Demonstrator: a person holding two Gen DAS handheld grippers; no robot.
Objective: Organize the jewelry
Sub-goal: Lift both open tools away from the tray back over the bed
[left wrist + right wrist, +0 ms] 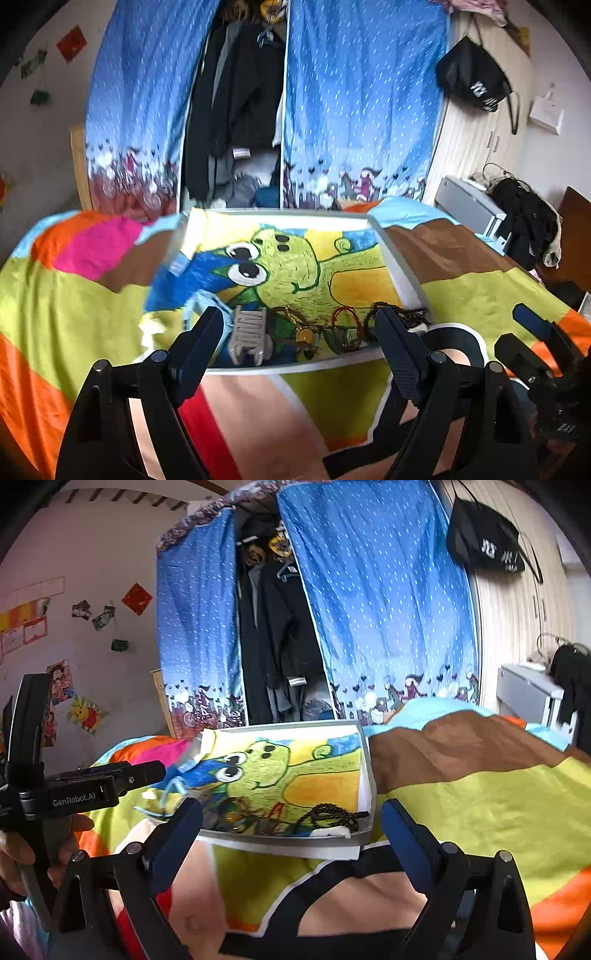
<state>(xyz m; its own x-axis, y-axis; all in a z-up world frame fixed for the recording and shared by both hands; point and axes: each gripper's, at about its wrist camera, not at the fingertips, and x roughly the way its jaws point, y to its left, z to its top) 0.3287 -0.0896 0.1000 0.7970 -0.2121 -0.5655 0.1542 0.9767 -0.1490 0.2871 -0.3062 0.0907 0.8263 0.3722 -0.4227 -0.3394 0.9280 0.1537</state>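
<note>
On tray [303, 365], hair claw [248, 338] teeth up, lengthwise away

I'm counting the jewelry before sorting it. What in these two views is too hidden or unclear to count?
- Tangled chains, left wrist view: overlapping, so no piece count.
- Black necklace, left wrist view: partly behind the left claw finger.
- Blue clip, left wrist view: blurred, partly behind the other finger.
- Tray near-left corner, right wrist view: covered by a right claw finger; jewelry there is too small.
</note>
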